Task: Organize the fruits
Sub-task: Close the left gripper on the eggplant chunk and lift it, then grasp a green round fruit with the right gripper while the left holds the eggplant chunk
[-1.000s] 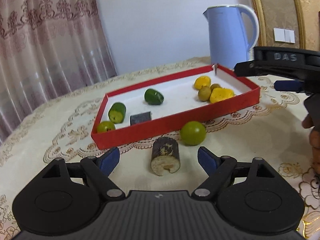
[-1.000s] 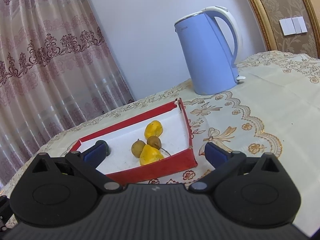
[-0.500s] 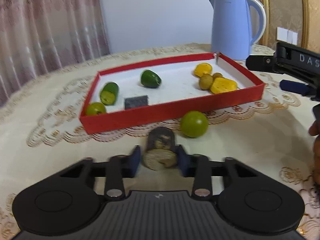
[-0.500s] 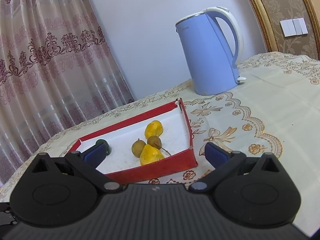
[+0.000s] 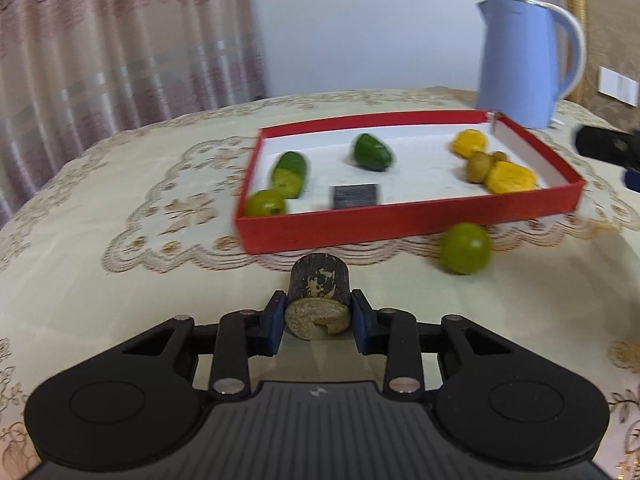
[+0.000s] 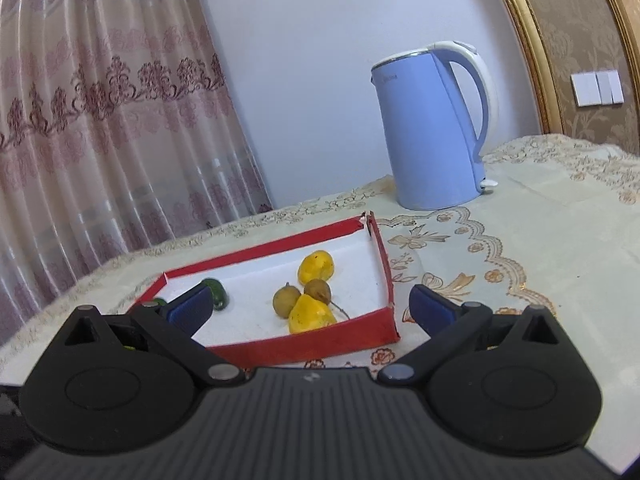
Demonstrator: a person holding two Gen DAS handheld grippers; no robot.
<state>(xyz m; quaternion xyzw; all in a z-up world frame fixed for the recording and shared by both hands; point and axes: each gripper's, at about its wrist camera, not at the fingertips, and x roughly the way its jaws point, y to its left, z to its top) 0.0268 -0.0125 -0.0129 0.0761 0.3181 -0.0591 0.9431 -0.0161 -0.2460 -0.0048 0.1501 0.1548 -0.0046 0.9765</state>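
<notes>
Pink patterned curtains (image 6: pixel 100 120) and a pale wall back the desk (image 5: pixel 100 280), which I see spread with a cream embroidered cloth. Next in size is the blue kettle (image 6: pixel 432 128), standing beyond the far corner of the red tray (image 5: pixel 400 224).

Inside the tray I count 2 dark green pieces (image 5: pixel 370 152), 1 small green fruit (image 5: pixel 264 203) in the near left corner, a dark flat block (image 5: pixel 355 194), and a yellow and brown cluster (image 5: pixel 494 168) at the right end. 1 round green fruit (image 5: pixel 466 248) sits on the cloth just outside the tray's near wall.

What changed: a second ago my left tool (image 5: pixel 318 322) stood spread around the brown stump-shaped piece (image 5: pixel 318 296); it has since closed, and now both pads pinch that piece by its sides, cut end toward the camera. It lies near the tray wall, not yet inside. I judge the grasp is made, so lifting it over the wall comes next, with the round green fruit left to fetch after.

My right tool (image 6: pixel 310 308) hangs spread and empty over the tray's right end.
</notes>
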